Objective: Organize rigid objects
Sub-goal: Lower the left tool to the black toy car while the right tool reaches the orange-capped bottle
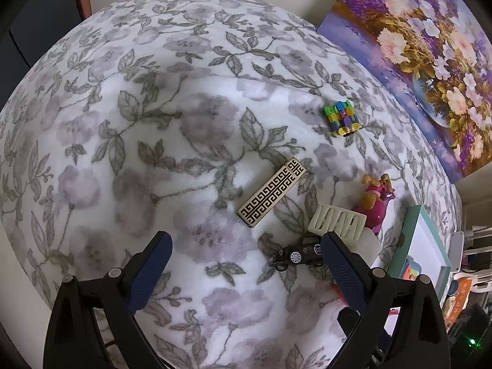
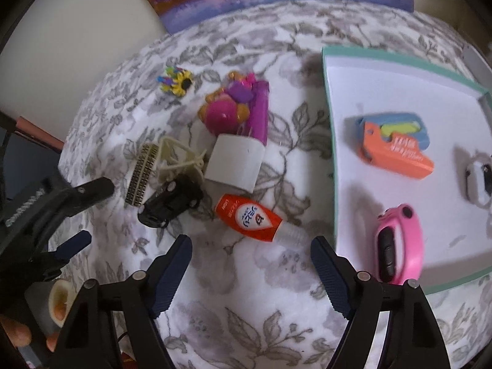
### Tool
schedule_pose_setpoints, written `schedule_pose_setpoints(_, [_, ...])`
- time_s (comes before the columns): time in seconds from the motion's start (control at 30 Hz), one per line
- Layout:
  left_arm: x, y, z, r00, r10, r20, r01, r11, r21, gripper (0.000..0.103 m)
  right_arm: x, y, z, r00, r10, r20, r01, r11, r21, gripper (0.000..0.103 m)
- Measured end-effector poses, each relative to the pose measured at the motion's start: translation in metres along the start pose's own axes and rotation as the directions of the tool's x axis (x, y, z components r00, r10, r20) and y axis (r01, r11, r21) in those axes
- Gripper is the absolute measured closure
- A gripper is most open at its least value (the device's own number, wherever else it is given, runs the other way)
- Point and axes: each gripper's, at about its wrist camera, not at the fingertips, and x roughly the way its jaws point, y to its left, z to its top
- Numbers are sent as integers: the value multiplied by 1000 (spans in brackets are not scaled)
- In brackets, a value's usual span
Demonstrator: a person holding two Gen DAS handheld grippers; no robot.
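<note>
Loose items lie on a floral blanket. In the left wrist view: a gold-and-black patterned bar (image 1: 270, 192), a multicoloured block toy (image 1: 342, 117), a cream clip (image 1: 337, 220), a black toy car (image 1: 297, 253) and a pink figure (image 1: 375, 200). My left gripper (image 1: 244, 259) is open and empty, just above the car. In the right wrist view my right gripper (image 2: 250, 264) is open and empty, just before an orange-red tube (image 2: 249, 217). The car (image 2: 172, 202), a white box (image 2: 235, 162) and the pink figure (image 2: 236, 107) lie beyond. The left gripper (image 2: 61, 203) shows at left.
A teal-rimmed white tray (image 2: 335, 153) at right holds an orange-and-blue item (image 2: 395, 144), a pink device (image 2: 398, 243) and a white-grey object (image 2: 478, 178). The tray also shows in the left wrist view (image 1: 409, 233). A flower painting (image 1: 415, 49) leans on the wall behind.
</note>
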Motion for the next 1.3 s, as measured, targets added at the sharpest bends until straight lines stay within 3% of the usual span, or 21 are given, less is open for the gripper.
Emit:
schedule_pose_setpoints(0.4, [0,-1,1,999,30,13,-31,999,16,6,15,8,7,998,-66,17,65,995,73,20])
schedule_pose_setpoints(0.73, [1,-2,1,999,38,10,-38,999,20,6,28,5,14,998,-66,17,63,987,149,21])
schedule_pose_setpoints(1.07, [6,-4,1,999,51,1,-51,998,37,6,36,22,14,985,-168,29,163,980,116,20])
schedule_pose_setpoints(1.3, [18,-8,0,997,72,-30,-70,996,53,6,40,32,13,981,-192,40,188,979,83,23])
